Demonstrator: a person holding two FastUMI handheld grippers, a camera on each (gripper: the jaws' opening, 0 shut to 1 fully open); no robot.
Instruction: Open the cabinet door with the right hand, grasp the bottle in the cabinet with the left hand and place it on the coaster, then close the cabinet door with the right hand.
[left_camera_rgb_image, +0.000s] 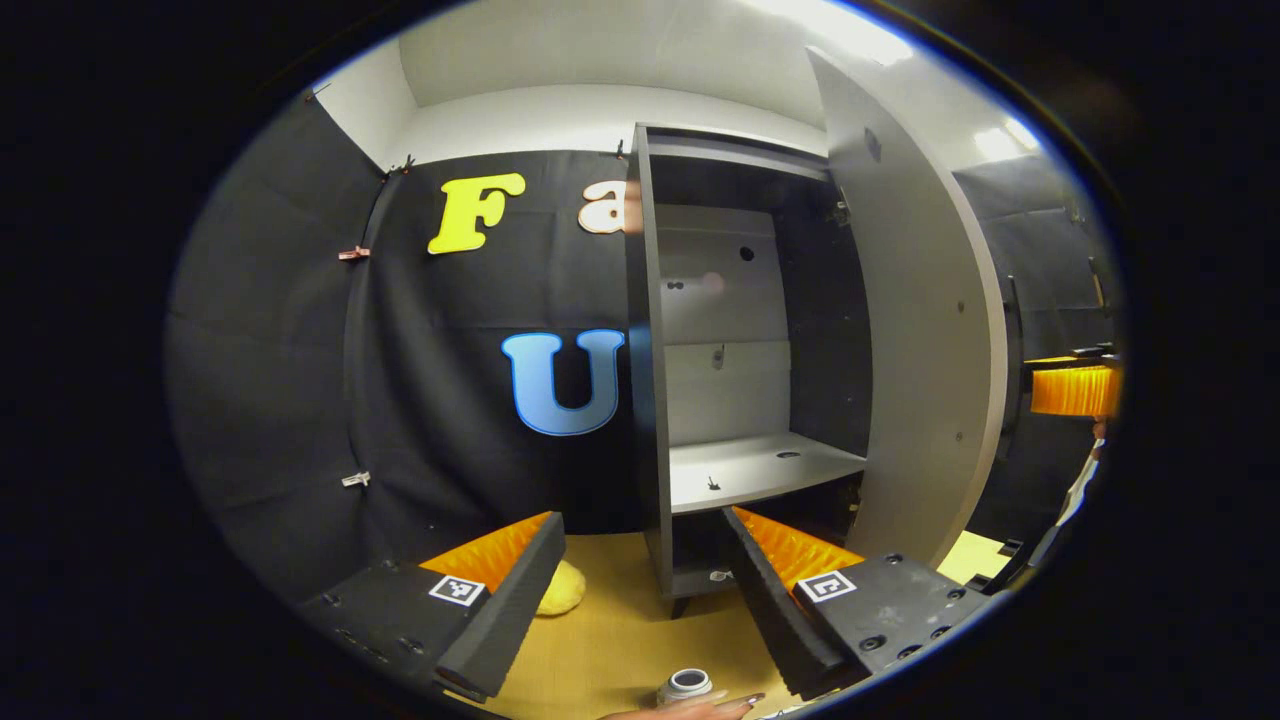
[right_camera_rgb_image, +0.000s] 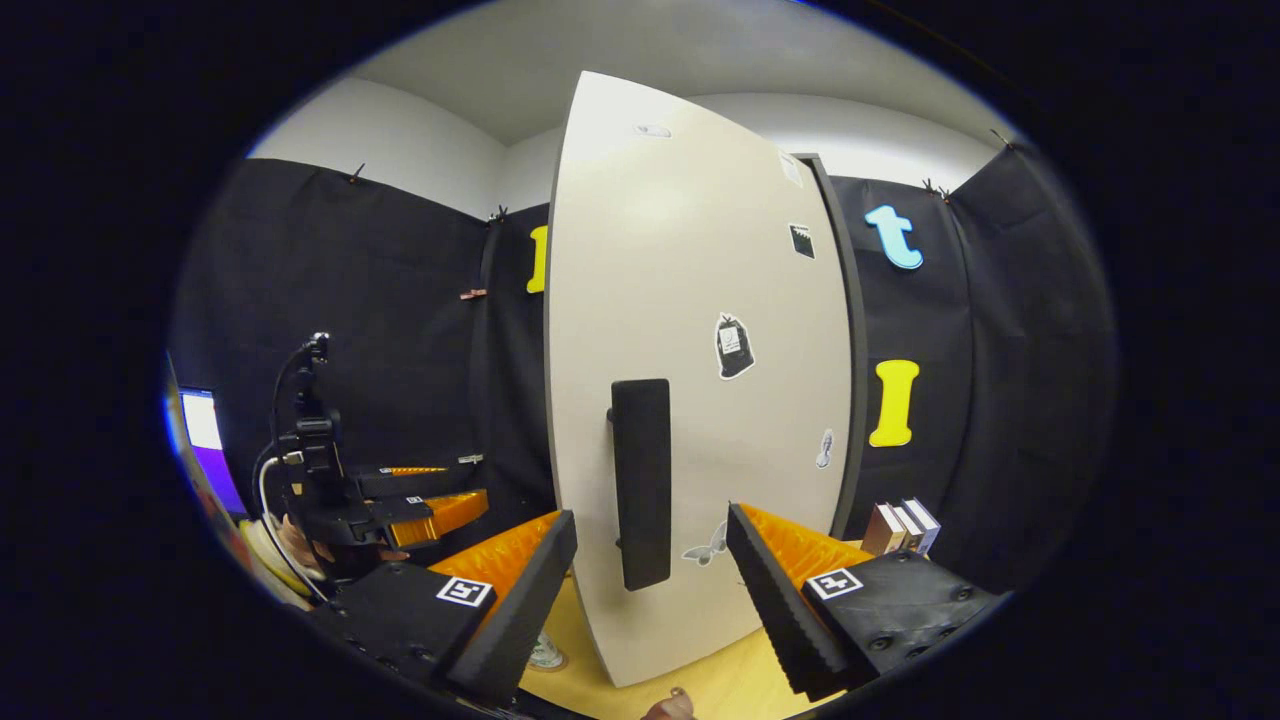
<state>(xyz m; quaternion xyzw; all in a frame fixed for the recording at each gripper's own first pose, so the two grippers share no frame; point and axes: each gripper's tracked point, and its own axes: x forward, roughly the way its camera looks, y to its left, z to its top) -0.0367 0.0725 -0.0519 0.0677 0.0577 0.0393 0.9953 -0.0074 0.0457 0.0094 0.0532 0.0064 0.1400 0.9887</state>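
Both sets of jaws are standing wide apart, gripping nothing. My left gripper is facing the cabinet, door swung open to its right. The shelf ahead is lying bare. The bottle is standing on the table below and between my left fingers, at the bottom edge of the left gripper view, cap up, a fingertip just beside it. I cannot tell whether a coaster is under it. A yellow lump is sitting by the left finger.

My right gripper is facing the door's outer face, the black handle hanging between my right fingers, near but apart from them. The left gripper is showing off to the left in the right gripper view. Books are standing to the right of the door.
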